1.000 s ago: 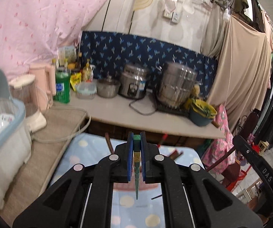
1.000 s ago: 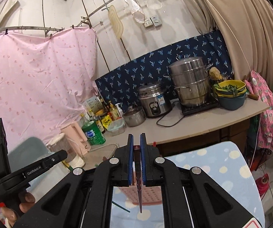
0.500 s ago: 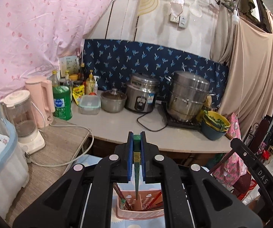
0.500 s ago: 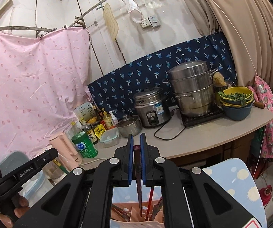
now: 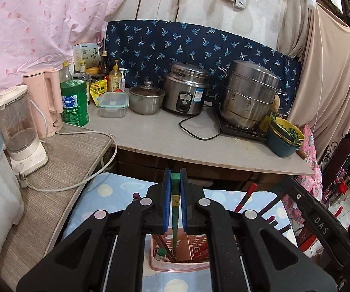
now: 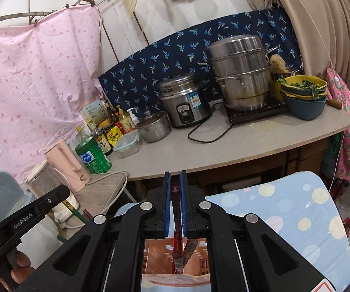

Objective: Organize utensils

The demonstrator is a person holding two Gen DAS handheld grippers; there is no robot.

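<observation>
While a green chopstick (image 5: 174,209) is being clamped by the left tool (image 5: 174,199) and a dark red chopstick (image 6: 176,231) by the right tool (image 6: 175,202), tips are risking being snagged on the pink basket (image 5: 179,265) rim.

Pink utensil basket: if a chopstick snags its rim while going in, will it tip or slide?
The pink utensil basket looks like thin perforated plastic, so probably light. Standing on the smooth-looking dotted cloth, it may slide. The chopsticks leaning inside could make it tippy.
</observation>
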